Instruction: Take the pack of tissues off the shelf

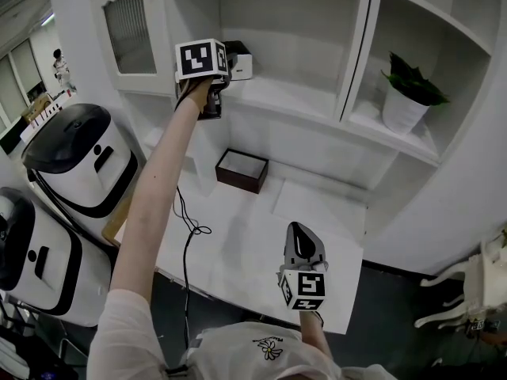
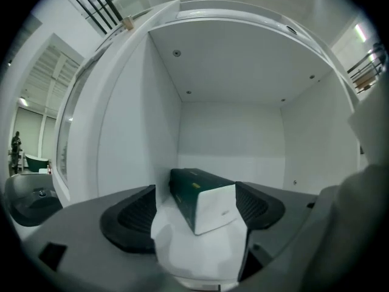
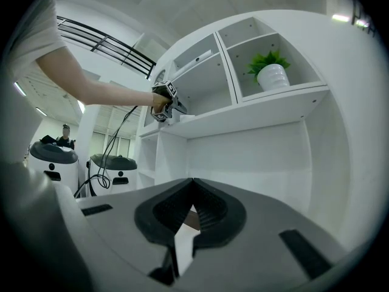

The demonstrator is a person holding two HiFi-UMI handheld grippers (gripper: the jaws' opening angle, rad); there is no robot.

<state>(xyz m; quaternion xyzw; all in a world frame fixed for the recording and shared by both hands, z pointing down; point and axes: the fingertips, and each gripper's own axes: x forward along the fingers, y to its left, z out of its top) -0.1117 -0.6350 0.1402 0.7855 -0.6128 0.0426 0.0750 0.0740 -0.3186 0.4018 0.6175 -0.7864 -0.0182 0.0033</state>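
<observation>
The pack of tissues (image 1: 238, 60) lies on the upper shelf (image 1: 285, 97) of the white cabinet, close to the compartment's left wall. It has a dark green top and a white end (image 2: 204, 204). My left gripper (image 1: 225, 63) is raised to that shelf and stands open (image 2: 197, 194), with the pack between its jaws. A strip of shelf shows between the left pad (image 2: 132, 215) and the pack; the right pad (image 2: 258, 204) is at the pack's side. My right gripper (image 1: 300, 232) hangs low over the white table (image 1: 238, 252), shut (image 3: 192, 190) and holding nothing.
A potted plant (image 1: 408, 92) stands in the compartment to the right, beyond a divider (image 1: 356, 46). A dark open box (image 1: 242, 169) sits on the table under the shelf. A black cable (image 1: 188, 226) trails from my left arm. White-and-black machines (image 1: 75, 161) stand at the left.
</observation>
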